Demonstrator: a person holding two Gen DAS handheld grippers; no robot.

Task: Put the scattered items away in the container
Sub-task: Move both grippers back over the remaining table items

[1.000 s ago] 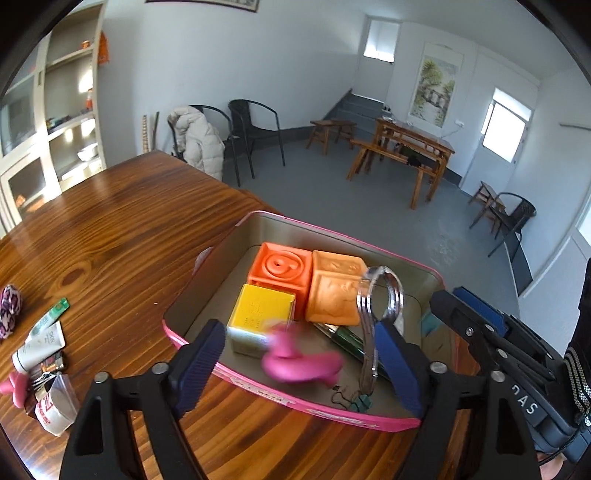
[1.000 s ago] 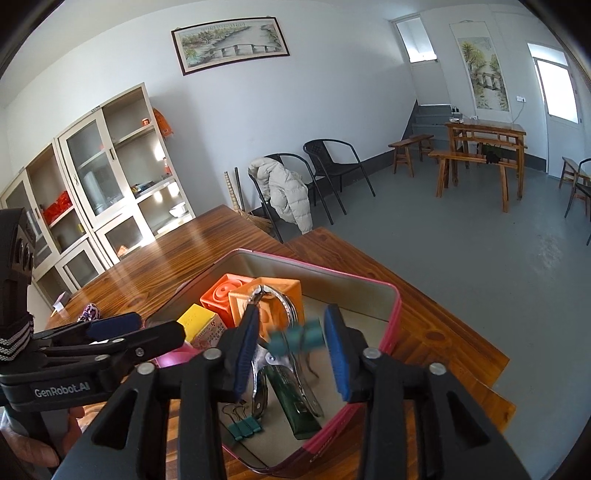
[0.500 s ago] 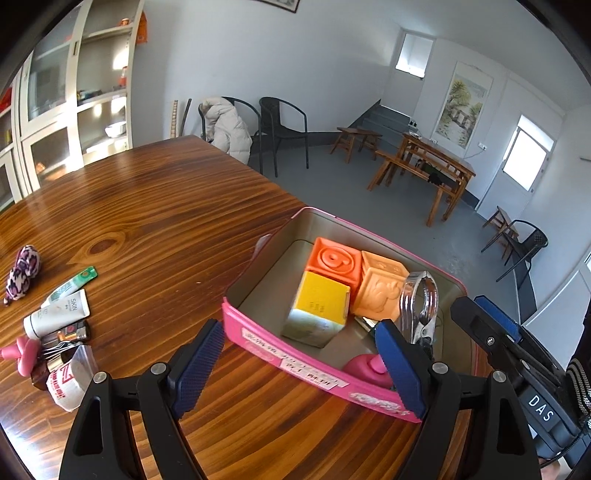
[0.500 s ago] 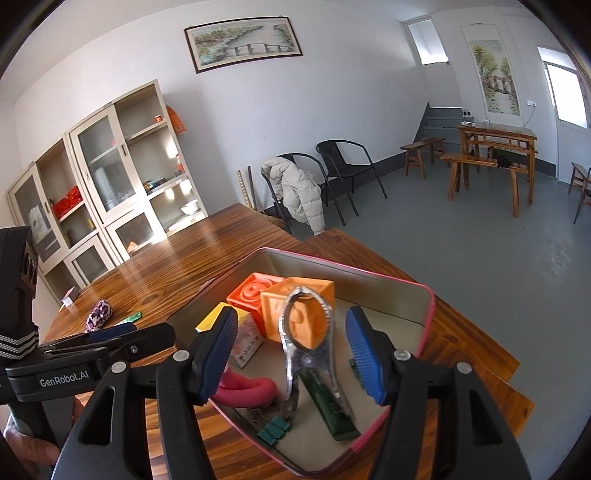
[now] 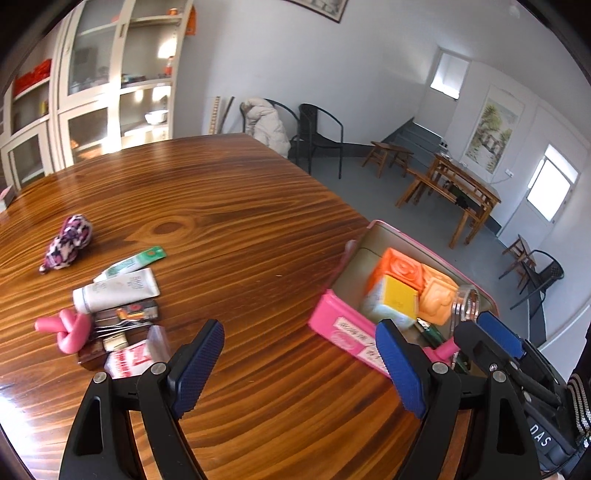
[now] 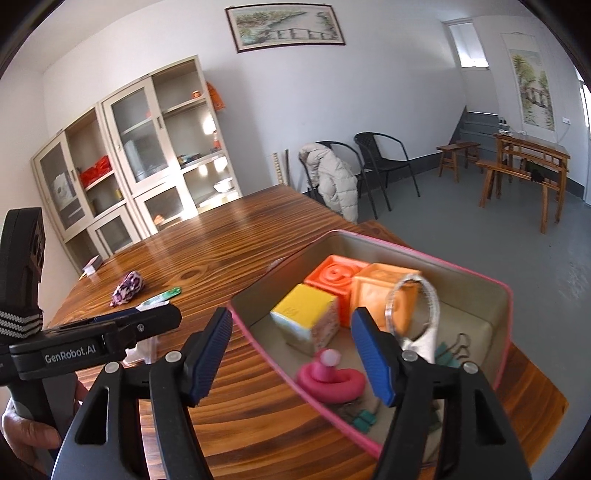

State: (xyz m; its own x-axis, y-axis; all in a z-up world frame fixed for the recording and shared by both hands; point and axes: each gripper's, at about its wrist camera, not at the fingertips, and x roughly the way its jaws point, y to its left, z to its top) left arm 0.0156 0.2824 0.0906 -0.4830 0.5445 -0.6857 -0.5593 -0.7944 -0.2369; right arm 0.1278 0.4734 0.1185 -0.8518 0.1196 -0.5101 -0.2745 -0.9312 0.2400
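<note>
Glossy wood-grain table; glass-door cabinet at 10 o'clock, framed landscape at 12. Pink tin at 3 o'clock holds toy blocks; "GenRobot.AI" legible. Left tongs apart, empty; right tongs opening, empty.

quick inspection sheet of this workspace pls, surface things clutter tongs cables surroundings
surface: glossy brown wooden table.
job's things: pink-rimmed metal tin holds orange and yellow foam cubes, coiled pink toy; leopard-print pouch, white tube, green tube lie outside on the table.
clutter: small packets.
tongs: left tongs open, empty; right tongs opening, empty.
cables: nothing seen.
surroundings: glass-door cabinet, black chairs.
</note>
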